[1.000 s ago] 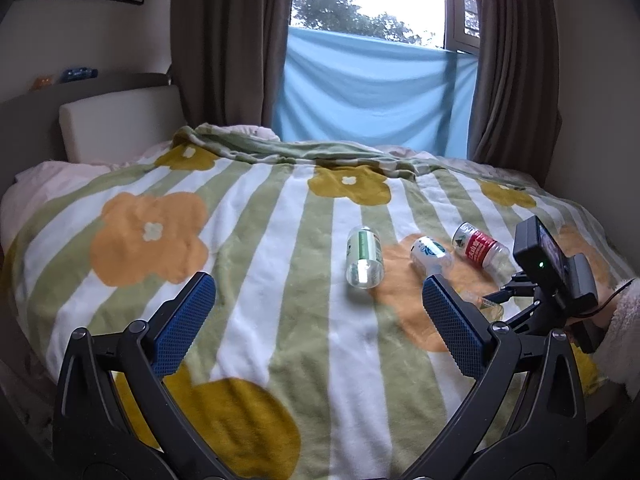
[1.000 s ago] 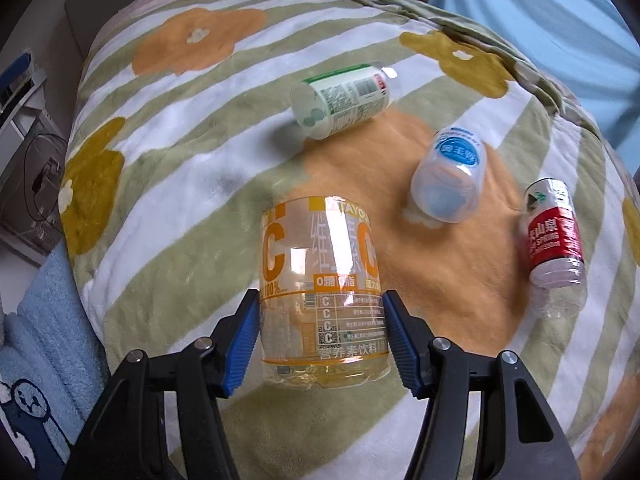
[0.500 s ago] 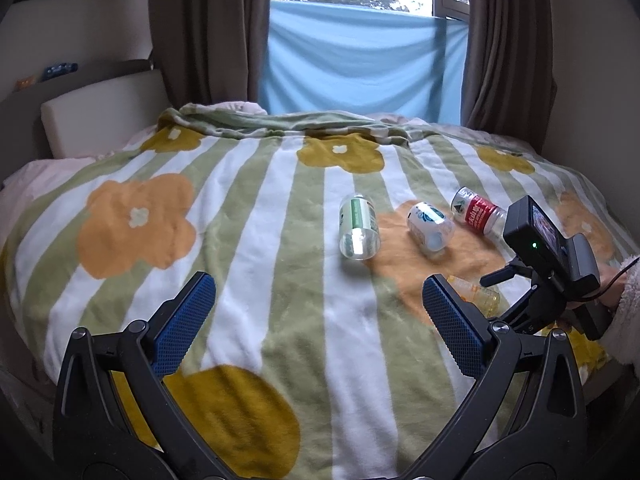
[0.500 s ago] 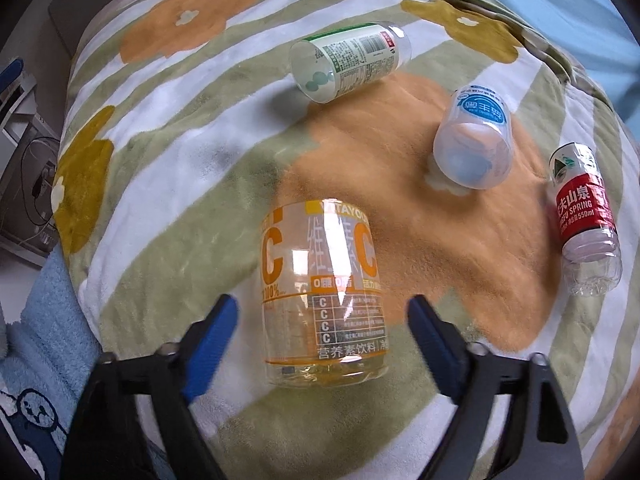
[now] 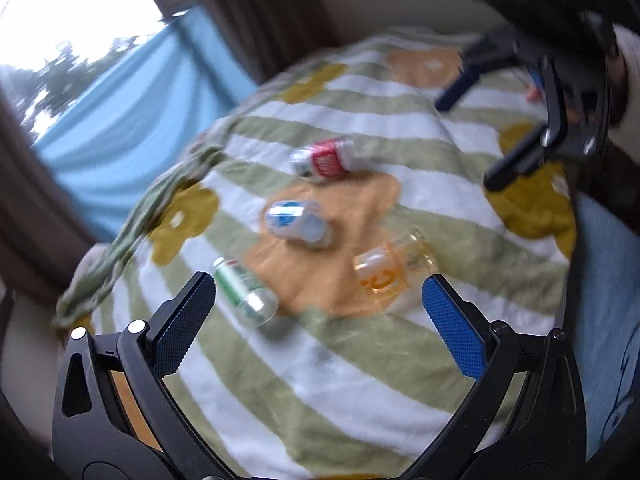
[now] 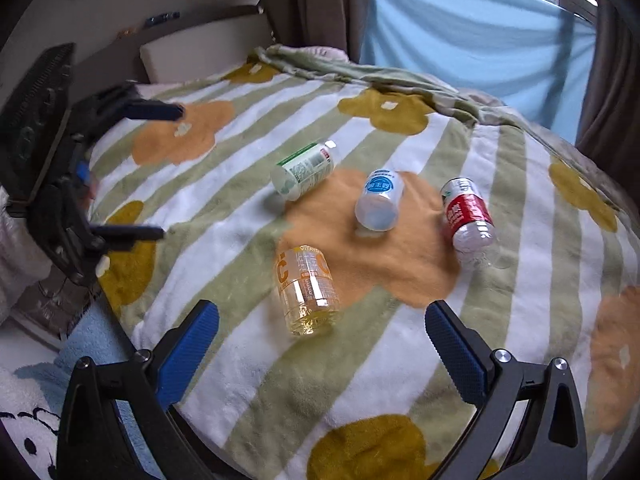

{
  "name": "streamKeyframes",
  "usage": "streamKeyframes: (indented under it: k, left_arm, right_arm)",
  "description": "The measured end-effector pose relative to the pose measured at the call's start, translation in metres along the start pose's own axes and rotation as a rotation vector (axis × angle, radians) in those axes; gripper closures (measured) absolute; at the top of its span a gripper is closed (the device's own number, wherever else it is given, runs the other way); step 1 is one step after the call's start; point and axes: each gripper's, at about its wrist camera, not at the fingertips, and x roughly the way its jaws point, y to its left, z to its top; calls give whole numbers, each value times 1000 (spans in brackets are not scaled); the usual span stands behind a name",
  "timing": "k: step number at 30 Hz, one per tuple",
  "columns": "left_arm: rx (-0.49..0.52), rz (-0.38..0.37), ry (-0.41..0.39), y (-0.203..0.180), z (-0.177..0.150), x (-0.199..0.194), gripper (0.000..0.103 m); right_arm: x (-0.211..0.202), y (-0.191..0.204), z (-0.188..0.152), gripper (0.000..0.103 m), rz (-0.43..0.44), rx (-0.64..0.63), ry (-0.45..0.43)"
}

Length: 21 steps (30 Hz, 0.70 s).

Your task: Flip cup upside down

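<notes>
Blanket [image 6: 400,360] first: striped green and white with orange and mustard flowers, it fills the space ahead of both our grippers. Behind it we see a blue cloth [image 6: 460,32] hung at the window between brown curtains [image 6: 320,0], far beyond our fingertips.

Our right gripper [image 6: 322,344] hovers over the near edge with its jaws spread wide and nothing between them. Our left gripper [image 5: 320,310] is likewise spread wide and empty; the left wrist view is motion-blurred. From the right wrist view, the left gripper shows off to the left, over the blanket's edge, with its fingers parted.

Four cut-bottle cups sit ahead of our right gripper, none touching another. The orange cup [image 6: 306,290] is nearest, just beyond the fingertips and slightly left of centre, with printed text reading upright; we cannot tell which end its opening faces. Farther out, the green cup [image 6: 304,172] lies on its side to the left. The blue cup [image 6: 380,200] lies tilted at centre on the big orange flower. The red cup [image 6: 468,212] lies on its side to the right.

From our left wrist view the orange cup [image 5: 390,272] sits just ahead of the right fingertip.
</notes>
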Motion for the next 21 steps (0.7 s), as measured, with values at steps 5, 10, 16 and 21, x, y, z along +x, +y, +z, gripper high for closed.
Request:
streamKeyframes:
  k: [5, 10, 16, 21]
  left_arm:
    - [490, -208, 238, -61, 15, 78, 0]
    - [678, -257, 329, -84, 11, 119, 0]
    - [721, -280, 365, -82, 20, 144, 5]
    - [689, -314, 402, -78, 27, 161, 31]
  right_arm:
    - [-50, 6, -34, 0, -92, 131, -153]
    - [-90, 1, -69, 0, -61, 329, -277]
    - [-90, 7, -88, 0, -144, 341, -267]
    - [-73, 11, -95, 0, -143, 316, -239]
